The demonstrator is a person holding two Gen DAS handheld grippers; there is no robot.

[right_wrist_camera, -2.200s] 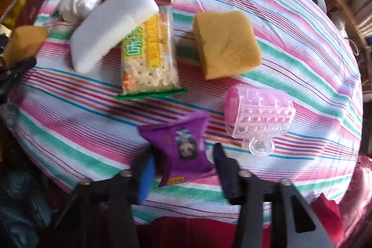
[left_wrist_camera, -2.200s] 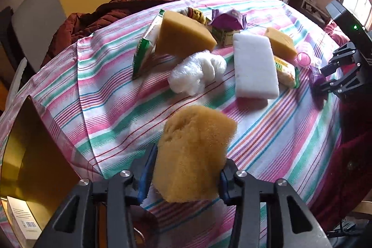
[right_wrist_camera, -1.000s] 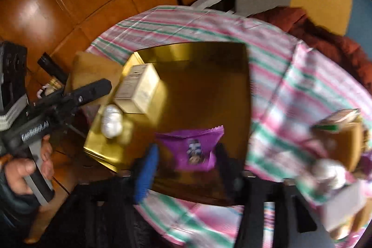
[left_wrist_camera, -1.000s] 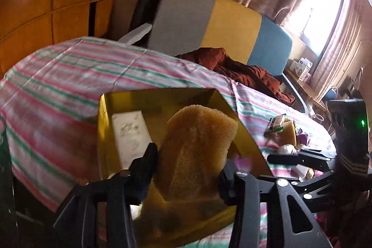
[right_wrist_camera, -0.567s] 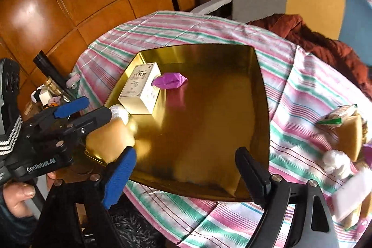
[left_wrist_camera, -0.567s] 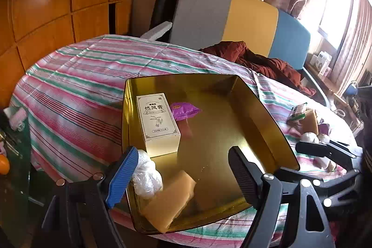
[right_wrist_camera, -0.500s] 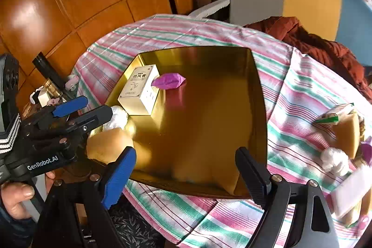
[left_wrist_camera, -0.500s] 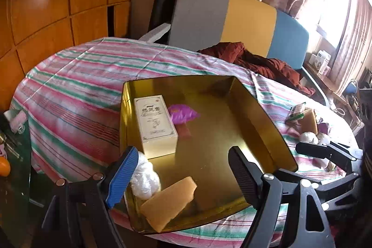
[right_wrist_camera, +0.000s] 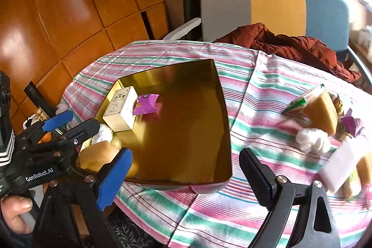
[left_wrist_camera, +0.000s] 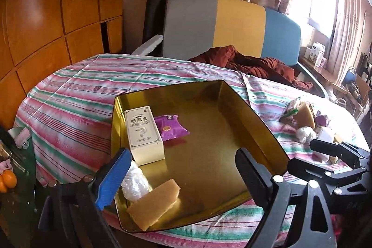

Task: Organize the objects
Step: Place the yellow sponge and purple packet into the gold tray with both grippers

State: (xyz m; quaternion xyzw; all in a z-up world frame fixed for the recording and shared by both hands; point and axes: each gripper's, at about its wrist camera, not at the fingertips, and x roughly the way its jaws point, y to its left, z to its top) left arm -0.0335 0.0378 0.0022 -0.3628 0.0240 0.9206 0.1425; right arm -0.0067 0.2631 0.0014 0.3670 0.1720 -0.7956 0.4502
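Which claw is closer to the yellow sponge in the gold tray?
The left claw. It hangs right over the yellow sponge at the gold tray corner, opening with nothing inside. The right claw hangs farther along the tray's edge, also opening, empty.

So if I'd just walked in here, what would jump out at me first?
Probably the shiny square gold metal tray on the pink-and-green striped tablecloth, holding a cream cardboard box, a purple snack packet, a yellow sponge block and a crumpled white plastic wad. Behind the table stands a grey, yellow and blue chair draped with a rust-red jacket.
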